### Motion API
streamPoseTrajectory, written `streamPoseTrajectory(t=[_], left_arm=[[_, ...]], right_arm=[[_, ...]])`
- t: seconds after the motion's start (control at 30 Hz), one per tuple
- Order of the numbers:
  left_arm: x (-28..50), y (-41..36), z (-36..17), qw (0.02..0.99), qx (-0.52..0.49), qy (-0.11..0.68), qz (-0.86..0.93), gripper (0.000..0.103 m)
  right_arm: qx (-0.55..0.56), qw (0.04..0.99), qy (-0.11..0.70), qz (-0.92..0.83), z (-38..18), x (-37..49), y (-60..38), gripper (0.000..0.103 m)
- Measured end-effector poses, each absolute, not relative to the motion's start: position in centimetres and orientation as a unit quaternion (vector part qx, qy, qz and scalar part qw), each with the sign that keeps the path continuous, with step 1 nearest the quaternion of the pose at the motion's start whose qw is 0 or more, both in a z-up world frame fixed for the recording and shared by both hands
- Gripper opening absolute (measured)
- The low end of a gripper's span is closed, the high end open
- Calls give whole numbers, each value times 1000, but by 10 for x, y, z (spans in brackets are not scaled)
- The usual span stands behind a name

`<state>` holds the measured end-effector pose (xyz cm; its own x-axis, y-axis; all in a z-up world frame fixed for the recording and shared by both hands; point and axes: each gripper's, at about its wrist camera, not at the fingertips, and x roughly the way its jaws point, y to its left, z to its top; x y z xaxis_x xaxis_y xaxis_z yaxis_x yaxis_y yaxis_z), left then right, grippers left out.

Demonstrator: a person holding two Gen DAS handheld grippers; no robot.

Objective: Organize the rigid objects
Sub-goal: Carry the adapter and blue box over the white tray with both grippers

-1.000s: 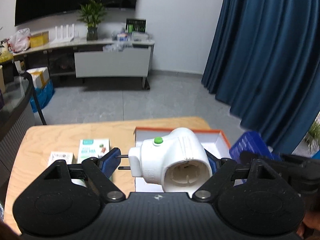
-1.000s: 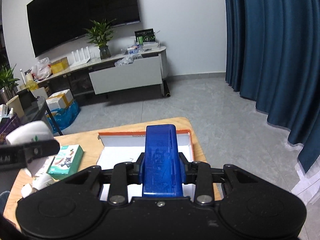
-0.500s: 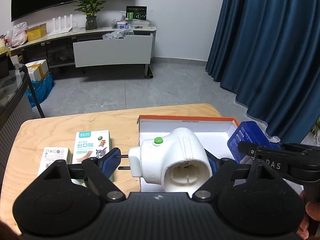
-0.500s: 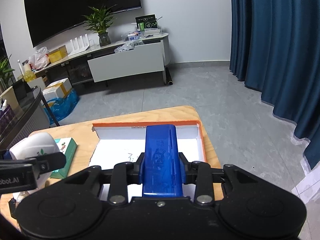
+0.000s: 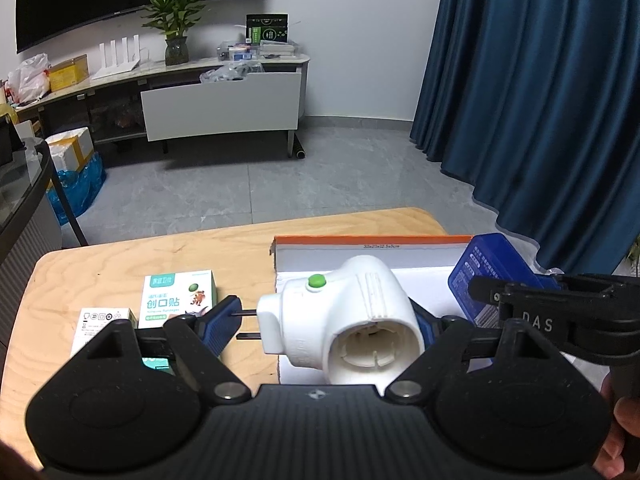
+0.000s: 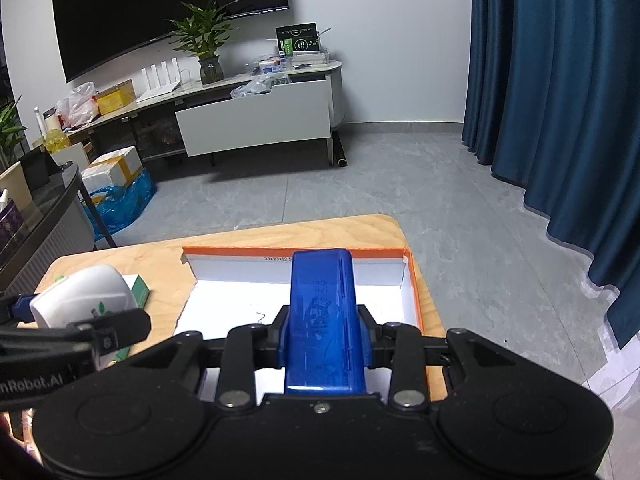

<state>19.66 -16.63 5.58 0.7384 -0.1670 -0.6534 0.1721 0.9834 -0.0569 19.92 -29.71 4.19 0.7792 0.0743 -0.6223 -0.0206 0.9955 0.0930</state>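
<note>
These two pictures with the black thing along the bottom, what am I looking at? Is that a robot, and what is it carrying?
No robot here: a person holds a pair of hand-worked tongs in each hand, and a wide-angle camera on each looks forward along its two fingers. The black shape at the bottom is the tool itself.

In the left-hand camera's picture, the left tongs are shut on a white plug adapter with a green button. In the right-hand camera's picture, the right tongs are shut on a blue box. Each tool also shows at the edge of the other's picture.

Below is a wooden table. On it lie an open white tray with an orange rim, a green-and-white bandage box and a smaller white box.
</note>
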Motion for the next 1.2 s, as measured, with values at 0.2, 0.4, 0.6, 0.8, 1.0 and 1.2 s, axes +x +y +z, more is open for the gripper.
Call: streamPoseTrajectory(t=[0.2, 0.4, 0.6, 0.8, 1.0, 1.2], left_arm=[[198, -166, 55, 934, 0, 346, -92, 86], [199, -167, 54, 935, 5, 343, -93, 86], [199, -168, 52, 934, 6, 344, -93, 86], [201, -168, 53, 934, 8, 345, -91, 86], [201, -168, 52, 935, 9, 343, -89, 86], [204, -168, 51, 935, 8, 343, -86, 86]], right_arm=[[40, 942, 333, 24, 42, 203, -296, 40], [39, 942, 332, 25, 41, 205, -297, 40], [40, 942, 333, 26, 41, 204, -297, 40], [38, 942, 333, 24, 42, 204, -296, 40], [36, 942, 333, 26, 41, 205, -296, 40], [32, 941, 335, 27, 41, 207, -297, 40]])
